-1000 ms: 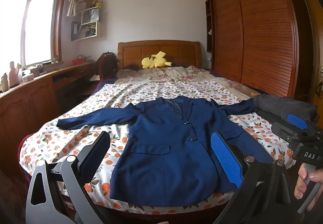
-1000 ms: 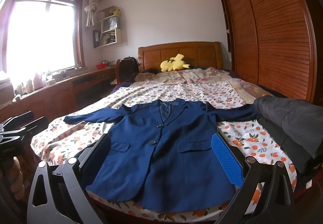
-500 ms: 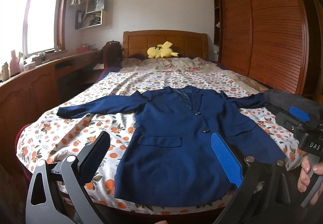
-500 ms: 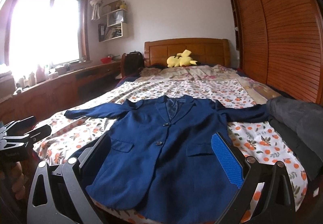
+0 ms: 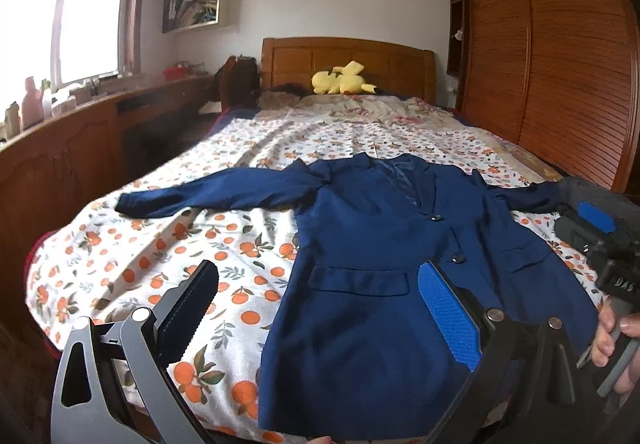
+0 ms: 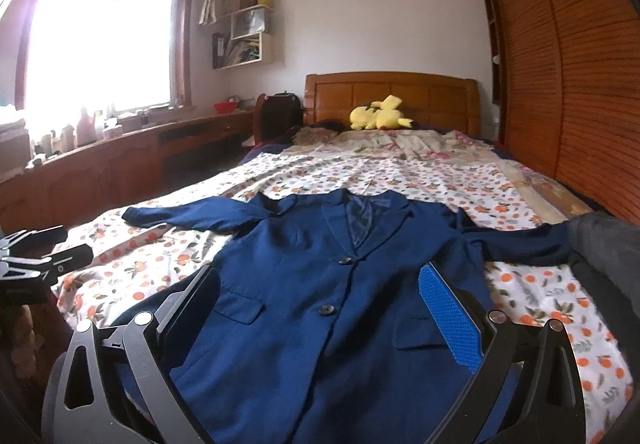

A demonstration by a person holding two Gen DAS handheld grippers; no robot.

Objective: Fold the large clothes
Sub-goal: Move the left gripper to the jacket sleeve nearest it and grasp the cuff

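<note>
Both grippers hang above the near edge of the bed, and neither one holds anything. On the left gripper (image 5: pixel 316 308) the two fingers stand wide apart, the black one over the orange-print bedsheet (image 5: pixel 168 252) and the blue-padded one over the lower front of the navy blazer (image 5: pixel 380 244). On the right gripper (image 6: pixel 320 308) the fingers are also spread wide, and both of them are over the lower half of the blazer (image 6: pixel 320 284) without touching it. The blazer lies flat and face up on the near part of the bed, buttoned, with the collar toward the far headboard (image 6: pixel 392 92) and the hem at the near edge. Its left sleeve (image 5: pixel 208 196) stretches out to the left across the sheet, and its right sleeve (image 6: pixel 520 244) reaches to the right, where its end touches a dark grey garment (image 6: pixel 604 248) that lies at the right side of the bed. In the left wrist view the right gripper's body shows at the right edge, with a hand (image 5: pixel 616 340) around its handle. A yellow plush toy (image 6: pixel 378 114) rests on the far end of the bed, just in front of the headboard. A wooden counter (image 6: pixel 120 152) runs along the left wall under the window, and a slatted wooden wardrobe (image 6: pixel 580 84) fills the right wall.
</note>
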